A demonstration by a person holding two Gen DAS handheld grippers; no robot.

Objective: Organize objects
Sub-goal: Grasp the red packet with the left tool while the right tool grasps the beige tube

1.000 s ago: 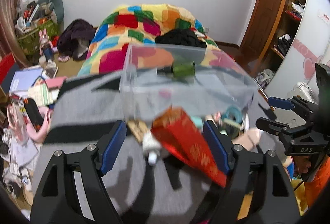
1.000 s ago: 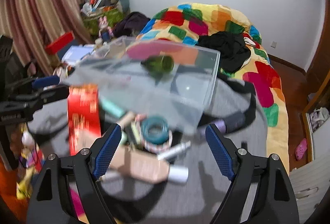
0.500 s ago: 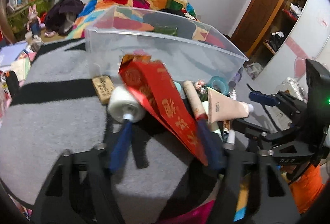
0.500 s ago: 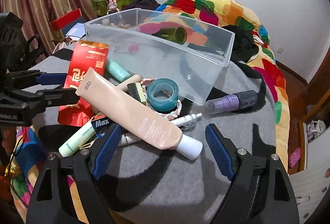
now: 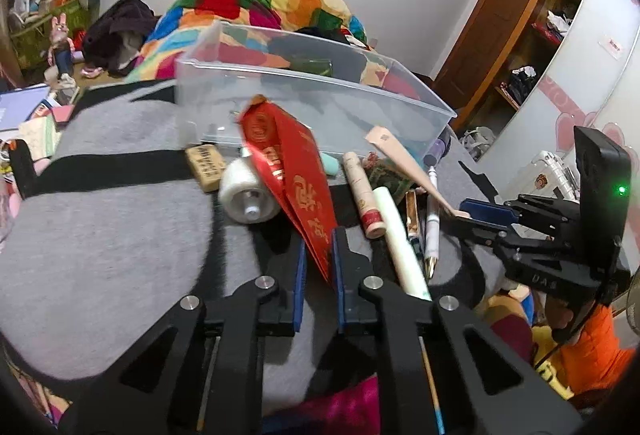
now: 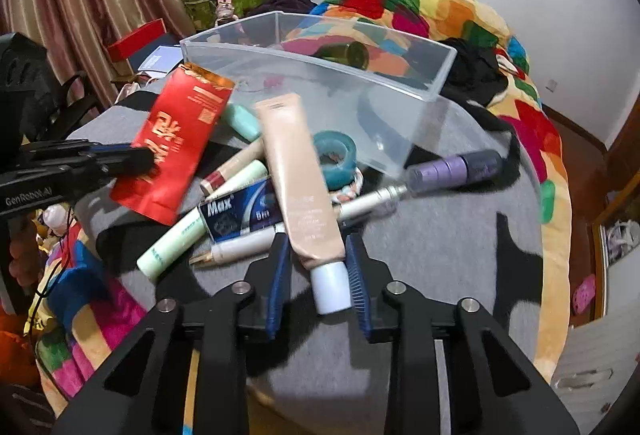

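Observation:
A red foil packet (image 5: 296,175) with gold characters stands tilted in front of the clear plastic bin (image 5: 320,103). My left gripper (image 5: 319,259) is shut on its near edge. In the right wrist view the same red packet (image 6: 180,139) leans over the pile with the left gripper (image 6: 146,157) on its side. A beige cosmetic tube (image 6: 296,171) with a white cap lies between the pads of my right gripper (image 6: 318,275). Its jaws are closing, and the pads press the tube just above the cap. From the left wrist view the beige tube (image 5: 404,159) slants up from the right gripper (image 5: 464,213).
On the grey and black cloth lie a white roll (image 5: 248,191), a pale green tube (image 6: 192,227), a blue "Max" tube (image 6: 240,211), a teal tape roll (image 6: 334,155), a purple bottle (image 6: 452,167) and pens. A green bottle (image 6: 348,55) lies in the clear bin (image 6: 360,91). A patchwork quilt lies behind.
Both grippers have come down toward the pile and closed from wide open. The left one now pinches the red packet, and the right one has closed around the beige tube.

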